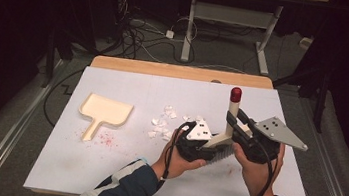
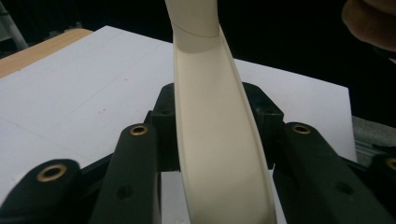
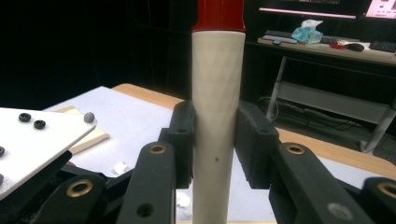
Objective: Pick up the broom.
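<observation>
A cream hand brush (image 1: 223,139) with a round handle capped in red is held up between two grippers at the lower centre-right of the high view, handle rising, dark bristles hanging toward the white board (image 1: 103,170). The left gripper (image 2: 217,135) is pinching the broad, curved cream back of the brush, both pads pressed against its edges; the brush runs up the middle of the left gripper view. The right gripper (image 3: 217,144) is clamped on the straight cream handle, which stands upright through the centre of the right gripper view below its red cap. Left of the brush in the high view, a scatter of white paper scraps (image 1: 163,124) lies on the board, just beside the left hand (image 1: 178,156). Farther left, well apart from the brush, a cream dustpan (image 1: 104,112) lies flat with its handle pointing to the lower left, faint red specks (image 1: 104,140) beside that handle. The scraps lie between the dustpan and the brush.
</observation>
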`<state>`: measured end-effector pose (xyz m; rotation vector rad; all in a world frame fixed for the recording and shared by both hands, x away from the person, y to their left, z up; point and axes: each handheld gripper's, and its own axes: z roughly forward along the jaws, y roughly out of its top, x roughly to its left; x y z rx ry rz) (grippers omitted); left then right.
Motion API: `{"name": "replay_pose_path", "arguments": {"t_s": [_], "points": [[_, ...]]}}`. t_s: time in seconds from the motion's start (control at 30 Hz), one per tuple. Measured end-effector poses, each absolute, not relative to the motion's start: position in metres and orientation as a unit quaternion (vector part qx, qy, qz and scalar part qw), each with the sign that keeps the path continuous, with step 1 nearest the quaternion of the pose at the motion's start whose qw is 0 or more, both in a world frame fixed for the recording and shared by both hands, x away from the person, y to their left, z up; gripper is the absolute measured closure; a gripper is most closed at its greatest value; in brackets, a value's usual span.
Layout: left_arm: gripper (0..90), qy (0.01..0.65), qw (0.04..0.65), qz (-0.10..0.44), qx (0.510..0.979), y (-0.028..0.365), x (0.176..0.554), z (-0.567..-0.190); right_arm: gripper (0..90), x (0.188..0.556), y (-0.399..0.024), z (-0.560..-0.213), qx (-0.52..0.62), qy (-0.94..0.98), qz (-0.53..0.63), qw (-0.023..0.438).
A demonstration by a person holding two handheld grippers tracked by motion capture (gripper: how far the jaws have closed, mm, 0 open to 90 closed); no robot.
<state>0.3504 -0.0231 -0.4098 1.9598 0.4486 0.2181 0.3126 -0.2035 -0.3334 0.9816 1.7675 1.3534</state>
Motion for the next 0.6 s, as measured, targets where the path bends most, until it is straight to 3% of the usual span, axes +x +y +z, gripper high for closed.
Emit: {"name": "replay_pose_path", "arguments": {"t_s": [0.27, 0.6], "points": [[63.9, 0.191, 0.517, 0.104, 0.828, -0.018, 0.353, -0.407, 70.0, 0.313, -0.205, -0.333, 0.38, 0.68, 0.525, 0.342], [65.5, 0.169, 0.494, 0.107, 0.846, 0.007, 0.351, -0.404, 65.3, 0.311, -0.205, -0.332, 0.339, 0.715, 0.532, 0.302]]}}
